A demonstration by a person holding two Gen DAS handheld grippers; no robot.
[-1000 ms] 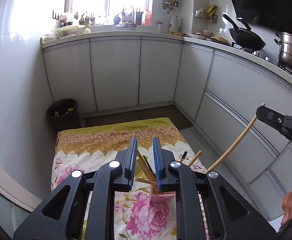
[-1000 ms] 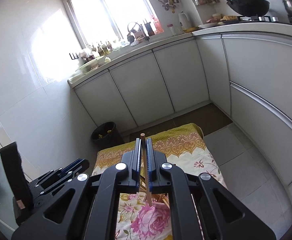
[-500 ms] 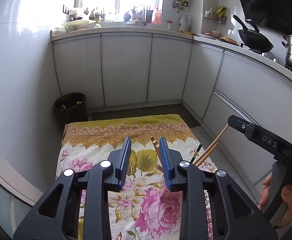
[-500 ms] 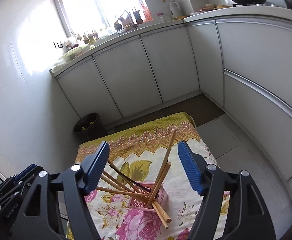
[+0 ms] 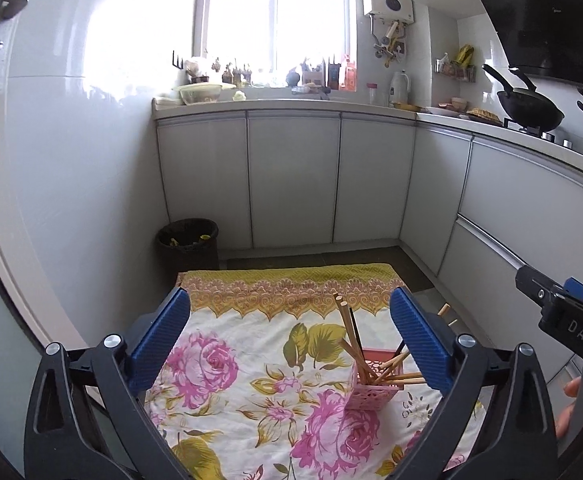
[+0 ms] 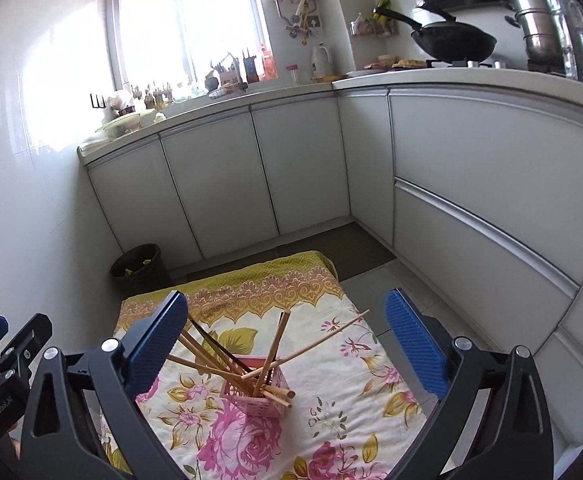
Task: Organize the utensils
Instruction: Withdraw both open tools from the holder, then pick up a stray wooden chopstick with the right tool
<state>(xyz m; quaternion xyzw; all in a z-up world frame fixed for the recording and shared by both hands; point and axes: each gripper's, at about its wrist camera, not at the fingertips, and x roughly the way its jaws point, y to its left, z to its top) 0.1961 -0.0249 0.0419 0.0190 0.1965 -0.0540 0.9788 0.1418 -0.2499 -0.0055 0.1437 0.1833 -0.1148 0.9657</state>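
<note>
A small pink lattice holder [image 5: 372, 386] stands on a floral cloth [image 5: 227, 384] and holds several wooden chopsticks [image 5: 346, 322] that lean out in different directions. It also shows in the right wrist view [image 6: 259, 394], with the chopsticks [image 6: 279, 338] fanned out. My left gripper [image 5: 291, 340] is open and empty, above the cloth to the left of the holder. My right gripper [image 6: 287, 344] is open and empty, above and behind the holder. The right gripper's body shows at the right edge of the left wrist view [image 5: 563, 316].
The cloth [image 6: 331, 364] covers a low table on the kitchen floor. A dark waste bin [image 5: 187, 246] stands past its far left corner. White cabinets [image 5: 291, 180] run along the back and right. A wok [image 6: 453, 44] and steel pots [image 6: 539, 28] sit on the counter.
My right gripper opened and let go of a chopstick, which now rests in the pink holder. My left gripper opened wide. Both grippers pulled back from the holder.
</note>
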